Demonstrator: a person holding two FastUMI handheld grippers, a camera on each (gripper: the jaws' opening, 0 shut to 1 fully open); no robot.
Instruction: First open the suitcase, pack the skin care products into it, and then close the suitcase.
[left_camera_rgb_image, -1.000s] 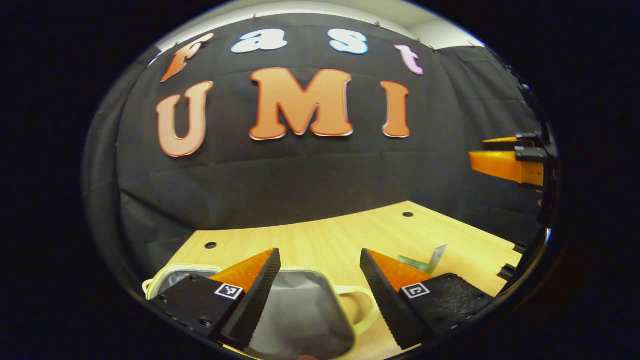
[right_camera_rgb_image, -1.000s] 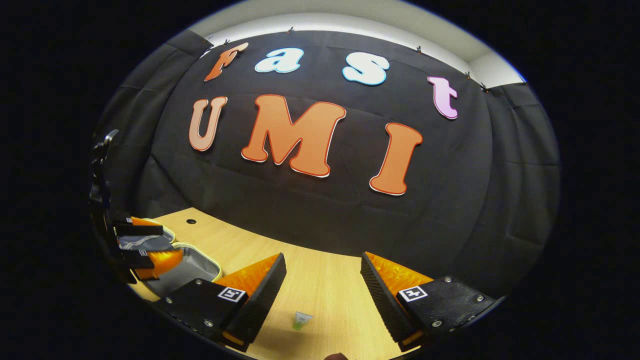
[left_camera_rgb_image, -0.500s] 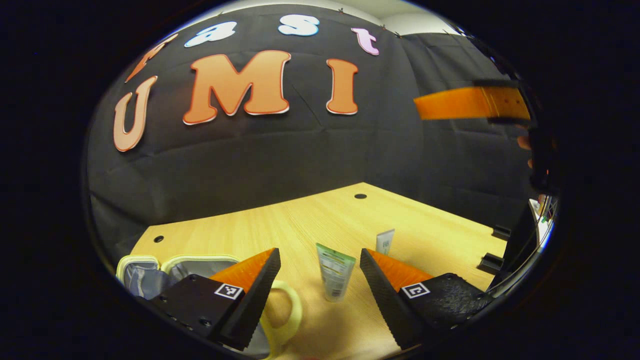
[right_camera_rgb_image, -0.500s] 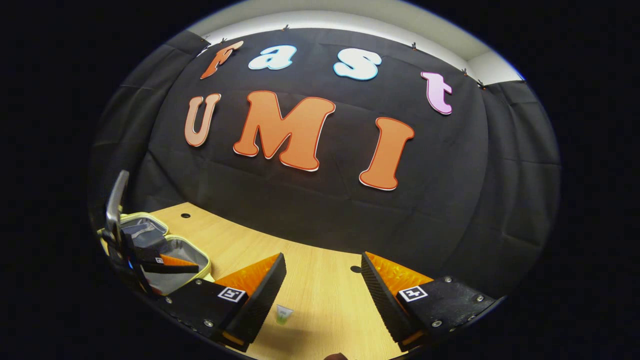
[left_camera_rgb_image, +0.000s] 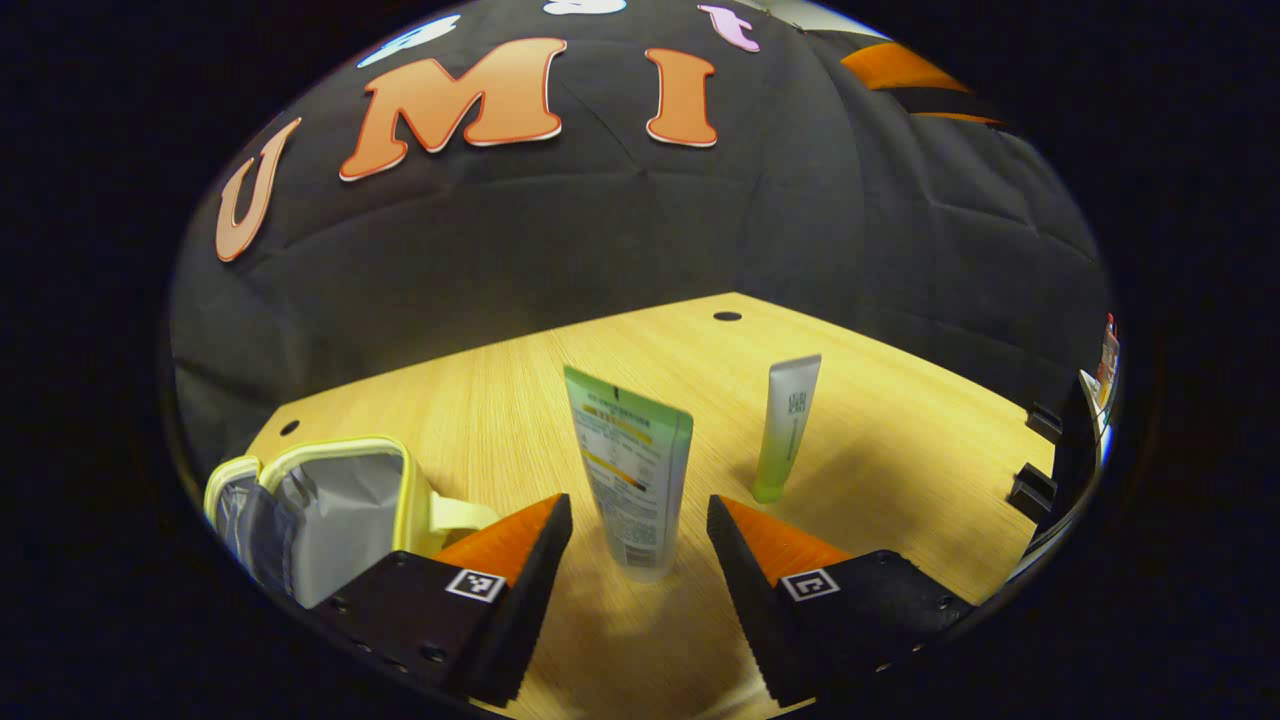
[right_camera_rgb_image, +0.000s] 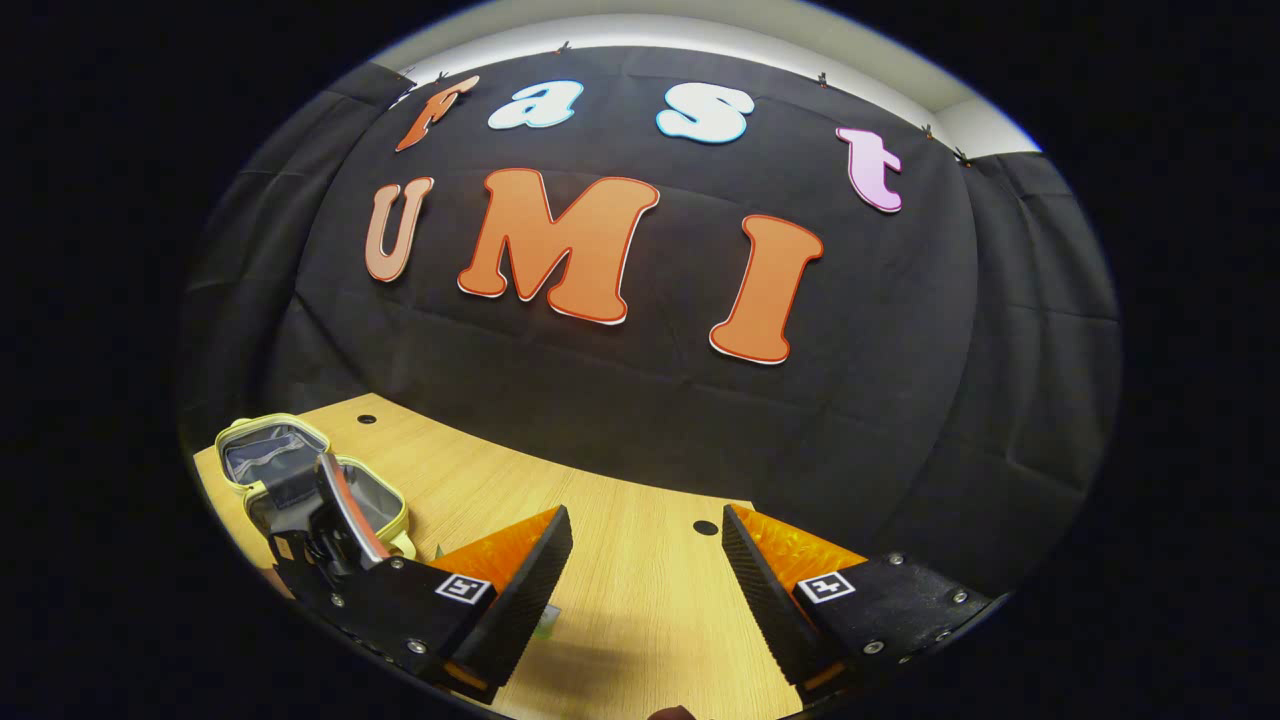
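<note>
A small yellow-trimmed suitcase (left_camera_rgb_image: 330, 495) lies open on the wooden table (left_camera_rgb_image: 900, 440), its grey lining showing, to the left of my left gripper (left_camera_rgb_image: 635, 505). That gripper is open, and a wide green-topped tube (left_camera_rgb_image: 632, 470) stands upright in the gap between its fingers, touching neither. A slimmer green-to-white tube (left_camera_rgb_image: 788, 425) stands a little farther off to the right. In the right gripper view the open suitcase (right_camera_rgb_image: 290, 460) sits at far left with the left gripper (right_camera_rgb_image: 335, 520) in front of it. My right gripper (right_camera_rgb_image: 645, 515) is open above the bare table.
The table (right_camera_rgb_image: 640, 600) has round cable holes (left_camera_rgb_image: 727, 316) near its far edge, where the black cloth wall rises. Dark brackets (left_camera_rgb_image: 1030, 485) stick out at the table's right edge. Part of the right gripper (left_camera_rgb_image: 900, 72) shows high at the upper right.
My left gripper has swung right, away from the suitcase, and closed in on the wide tube, which now stands between its fingers. The right gripper's view has shifted only slightly.
</note>
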